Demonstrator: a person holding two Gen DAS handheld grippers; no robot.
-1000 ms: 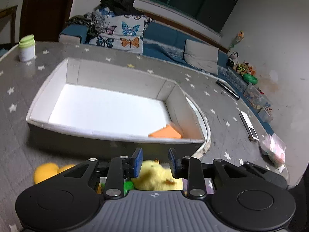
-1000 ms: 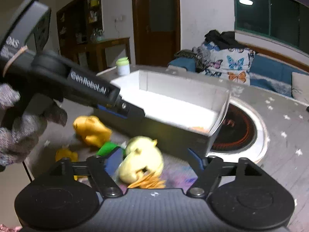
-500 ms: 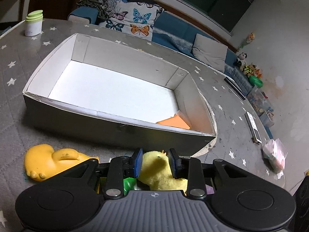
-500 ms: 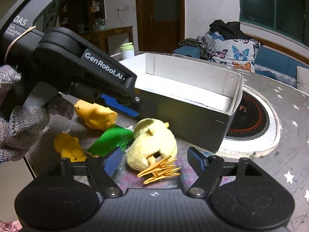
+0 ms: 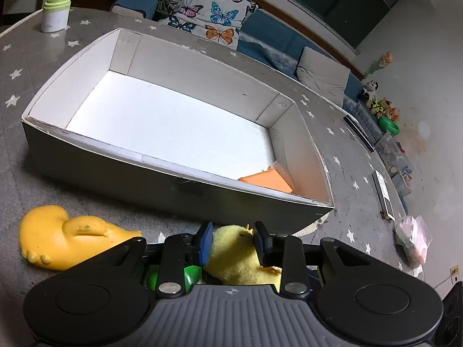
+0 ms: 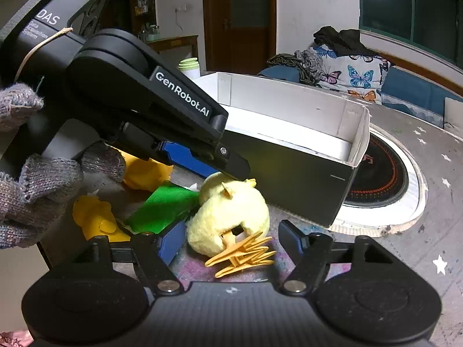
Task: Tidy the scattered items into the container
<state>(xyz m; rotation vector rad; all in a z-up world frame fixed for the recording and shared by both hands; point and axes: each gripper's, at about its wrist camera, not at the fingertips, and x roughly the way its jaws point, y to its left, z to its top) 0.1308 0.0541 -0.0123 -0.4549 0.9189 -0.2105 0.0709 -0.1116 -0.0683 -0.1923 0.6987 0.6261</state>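
Box (image 5: 162, 170) with orange piece (image 5: 264, 180), perhaps flat, in one corner.

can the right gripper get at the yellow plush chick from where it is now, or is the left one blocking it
Probably yes. The plush chick already lies between the right gripper's closing jaws, pads not yet touching. The left gripper, jaws opening, straddles the chick's top from the other side, so they could collide.

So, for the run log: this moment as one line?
left gripper: opening, around chick | right gripper: closing, chick between | box: orange block inside
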